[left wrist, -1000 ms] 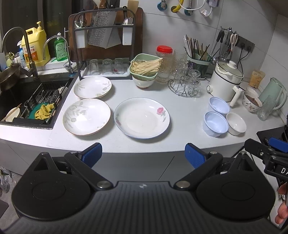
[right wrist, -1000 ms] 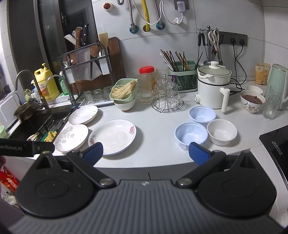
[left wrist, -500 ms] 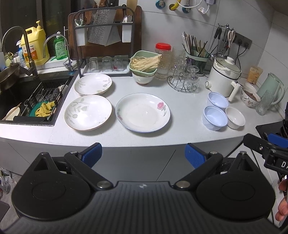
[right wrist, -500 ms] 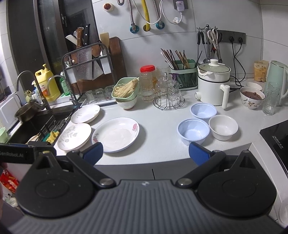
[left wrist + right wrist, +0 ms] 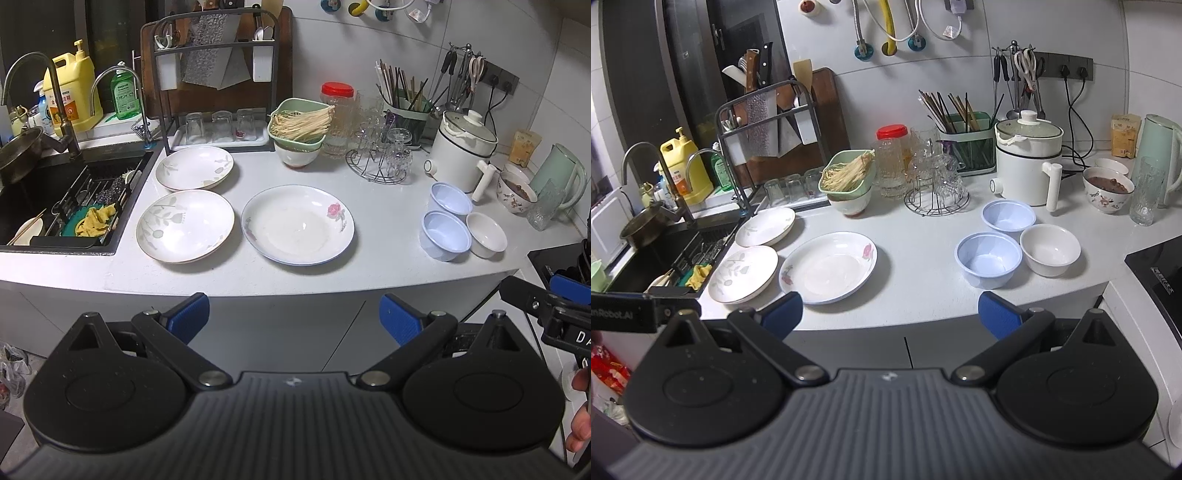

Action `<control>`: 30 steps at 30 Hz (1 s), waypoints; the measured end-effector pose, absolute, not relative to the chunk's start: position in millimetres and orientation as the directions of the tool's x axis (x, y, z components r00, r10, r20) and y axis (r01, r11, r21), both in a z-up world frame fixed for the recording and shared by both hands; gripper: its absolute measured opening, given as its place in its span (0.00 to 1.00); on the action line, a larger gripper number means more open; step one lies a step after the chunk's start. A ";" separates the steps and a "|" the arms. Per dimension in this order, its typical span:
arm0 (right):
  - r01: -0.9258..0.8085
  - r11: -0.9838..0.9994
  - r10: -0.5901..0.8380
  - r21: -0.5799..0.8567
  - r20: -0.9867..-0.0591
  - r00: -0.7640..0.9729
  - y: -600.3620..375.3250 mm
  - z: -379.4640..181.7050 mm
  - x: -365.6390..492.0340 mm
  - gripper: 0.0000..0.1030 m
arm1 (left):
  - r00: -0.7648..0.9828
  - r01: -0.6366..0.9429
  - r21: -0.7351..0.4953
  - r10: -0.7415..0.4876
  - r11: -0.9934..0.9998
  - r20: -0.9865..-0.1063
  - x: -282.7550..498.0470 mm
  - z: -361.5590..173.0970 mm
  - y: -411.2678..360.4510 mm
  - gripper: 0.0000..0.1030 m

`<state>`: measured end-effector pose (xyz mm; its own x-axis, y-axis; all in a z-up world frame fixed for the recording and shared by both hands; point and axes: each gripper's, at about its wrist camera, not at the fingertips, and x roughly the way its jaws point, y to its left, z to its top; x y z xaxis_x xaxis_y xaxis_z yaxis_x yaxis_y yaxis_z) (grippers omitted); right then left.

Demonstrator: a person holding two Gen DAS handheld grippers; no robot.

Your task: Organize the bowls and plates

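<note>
Both grippers, left gripper (image 5: 293, 319) and right gripper (image 5: 890, 312), have drawn back from the bench, jaws apart, empty. Three round glazed plates (image 5: 297, 225) lie near its front edge; three empty bowls (image 5: 988, 259) cluster rightward.

Big round white plate with a pink flower and blue rim (image 5: 297, 225), two white plates with pale grey-green leaves (image 5: 185, 226), two light blue bowls (image 5: 988, 260), plain white bowl (image 5: 1050, 250), yellow soap jug (image 5: 72, 96), red-lidded glass jar (image 5: 892, 161)
</note>
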<state>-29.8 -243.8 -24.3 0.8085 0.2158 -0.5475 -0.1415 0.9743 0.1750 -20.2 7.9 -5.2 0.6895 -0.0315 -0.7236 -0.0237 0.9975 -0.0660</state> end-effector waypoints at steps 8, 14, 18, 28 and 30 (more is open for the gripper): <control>-0.149 0.973 0.223 0.177 -0.548 0.806 -244.6 -27.2 -30.3 1.00 | 0.679 -0.025 -0.076 -0.038 0.997 -0.733 -18.2 -10.0 4.7 0.97; -0.163 0.970 0.238 0.182 -0.558 0.795 -248.5 -29.4 -28.3 1.00 | 0.674 -0.031 -0.101 -0.054 0.994 -0.736 -13.8 -12.3 2.2 0.97; -0.163 0.967 0.247 0.195 -0.562 0.790 -253.0 -29.8 -27.5 1.00 | 0.662 -0.055 -0.113 -0.049 0.992 -0.748 -10.4 -14.4 4.8 0.97; -0.187 0.960 0.273 0.208 -0.554 0.787 -255.7 -29.7 -26.1 1.00 | 0.667 -0.033 -0.101 -0.053 0.994 -0.743 -5.2 -11.9 -2.5 0.97; -0.195 0.960 0.275 0.201 -0.552 0.787 -255.2 -29.7 -26.7 1.00 | 0.668 -0.037 -0.105 -0.053 0.994 -0.742 -4.9 -11.5 -2.6 0.97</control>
